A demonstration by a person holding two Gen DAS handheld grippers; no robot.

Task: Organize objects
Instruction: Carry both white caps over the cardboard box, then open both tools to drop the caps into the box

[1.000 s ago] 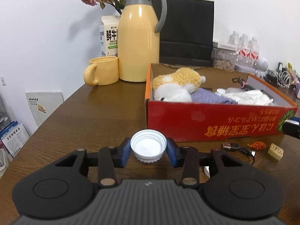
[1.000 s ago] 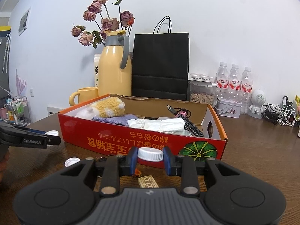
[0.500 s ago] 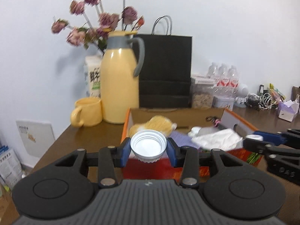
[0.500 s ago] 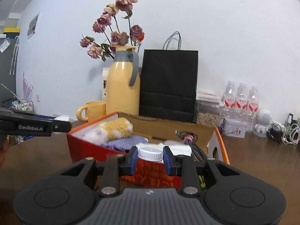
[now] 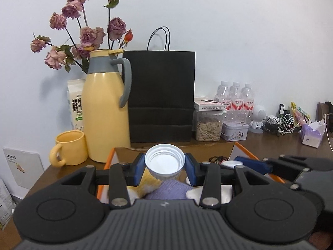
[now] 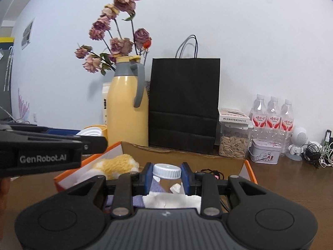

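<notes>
A: Box below both grippers; left gripper fingers clamped on a white cap, right gripper pinching a capped jar.

B: Looks like drop-off time: lower, then release inside, I reckon.

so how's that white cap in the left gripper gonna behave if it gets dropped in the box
The white cap looks like thin, stiff plastic, so probably very light. It is round, so it may roll if it lands on edge. The purple cloth in the orange box below should likely cushion and stop it.
</notes>
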